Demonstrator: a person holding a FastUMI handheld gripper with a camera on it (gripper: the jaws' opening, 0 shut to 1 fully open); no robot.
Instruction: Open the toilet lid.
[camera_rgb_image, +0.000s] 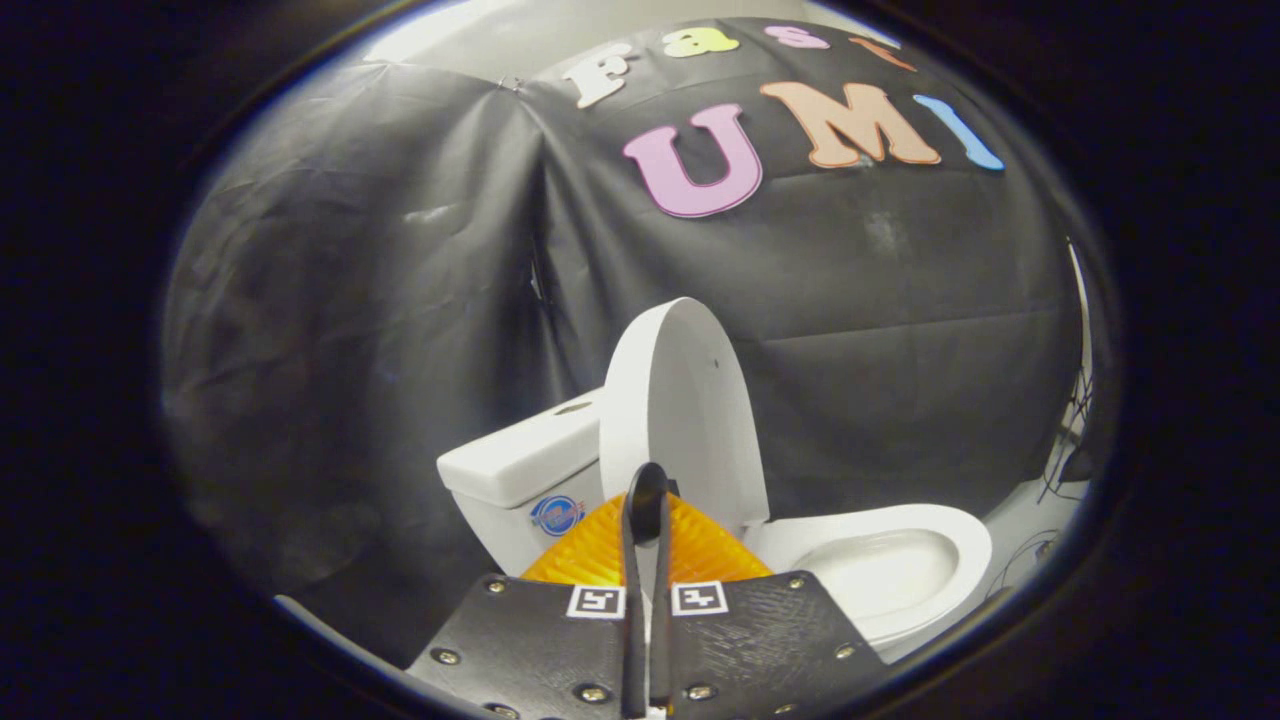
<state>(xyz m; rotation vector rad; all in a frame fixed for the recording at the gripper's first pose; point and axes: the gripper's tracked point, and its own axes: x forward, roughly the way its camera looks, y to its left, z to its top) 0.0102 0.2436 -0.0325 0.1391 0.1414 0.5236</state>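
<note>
Two fingers of tool (647, 490) nearly touching, holding nothing; lid (680, 410) standing raised at twelve o'clock; advisably easing it against tank (525, 455).

White toilet lid (680, 400), white tank (525, 455) with round blue sticker (557, 515), white bowl (890, 560), black cloth wall (400, 300)

A pale floor (1030, 520) carries the toilet (880, 565), which stands on it against the black cloth wall (400, 300), its tank (525, 470) nearest the cloth. Dark cables (1060, 475) lie on the floor beyond the bowl's far side, near where floor meets cloth. The gripper (646, 490) has its fingers nearly together.
</note>
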